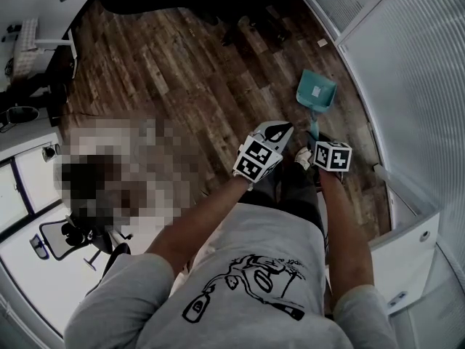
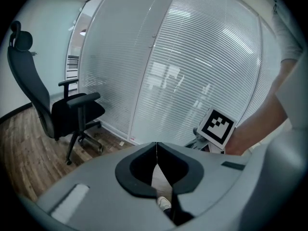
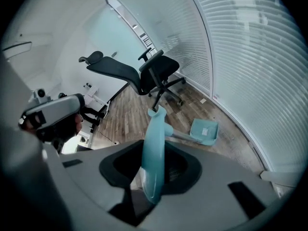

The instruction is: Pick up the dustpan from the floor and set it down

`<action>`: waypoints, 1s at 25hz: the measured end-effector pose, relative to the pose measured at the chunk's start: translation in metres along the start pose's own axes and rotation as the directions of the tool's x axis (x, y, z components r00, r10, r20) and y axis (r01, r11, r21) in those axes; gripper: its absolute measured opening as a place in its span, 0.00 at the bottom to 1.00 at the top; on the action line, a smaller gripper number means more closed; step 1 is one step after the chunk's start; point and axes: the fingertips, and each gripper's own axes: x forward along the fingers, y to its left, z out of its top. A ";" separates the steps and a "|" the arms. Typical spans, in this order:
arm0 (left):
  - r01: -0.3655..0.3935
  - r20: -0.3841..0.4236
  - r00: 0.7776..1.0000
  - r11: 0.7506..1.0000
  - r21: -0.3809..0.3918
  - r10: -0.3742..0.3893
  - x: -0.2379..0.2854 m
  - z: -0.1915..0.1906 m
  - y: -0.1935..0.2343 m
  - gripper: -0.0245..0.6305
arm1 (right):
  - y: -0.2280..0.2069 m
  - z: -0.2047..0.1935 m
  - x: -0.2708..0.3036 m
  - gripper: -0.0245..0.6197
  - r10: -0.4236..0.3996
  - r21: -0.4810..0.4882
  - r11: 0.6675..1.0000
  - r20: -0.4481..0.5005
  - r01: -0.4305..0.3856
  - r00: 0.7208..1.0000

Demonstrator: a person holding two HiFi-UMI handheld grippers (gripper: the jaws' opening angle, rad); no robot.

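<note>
Right tool [image 3: 155,146] clamps the dustpan [image 1: 317,91] by its teal handle [image 3: 153,177], pan on the floor [image 1: 182,71] near the glass wall [image 1: 407,64]; left tool [image 2: 156,150] closed, empty; firm grip first, then lift straight to avoid swivel.

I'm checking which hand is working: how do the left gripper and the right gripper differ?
The left gripper has its jaws shut together on nothing; the right gripper has its jaws closed on the teal dustpan handle. In the head view the left gripper hangs to the left of that handle, while the right gripper sits on it. Both carry marker cubes and point downward.
</note>
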 end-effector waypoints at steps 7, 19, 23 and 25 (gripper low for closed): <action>0.000 0.012 1.000 1.000 0.006 0.000 0.002 0.006 0.001 0.04 | -0.002 0.004 -0.001 0.18 0.005 0.014 1.000 0.019 -0.005 1.000; -0.016 0.015 1.000 1.000 -0.003 0.016 0.001 0.014 0.002 0.04 | -0.002 0.030 -0.021 0.17 0.023 0.016 1.000 0.091 -0.025 0.996; -0.022 0.032 0.999 1.000 0.002 0.022 0.000 0.025 0.001 0.04 | -0.002 0.037 -0.030 0.17 0.033 0.022 0.999 0.111 -0.036 0.993; -0.025 0.038 0.999 1.000 0.007 0.025 -0.001 0.030 0.001 0.04 | -0.001 0.038 -0.035 0.17 0.035 0.019 0.999 0.114 -0.038 0.993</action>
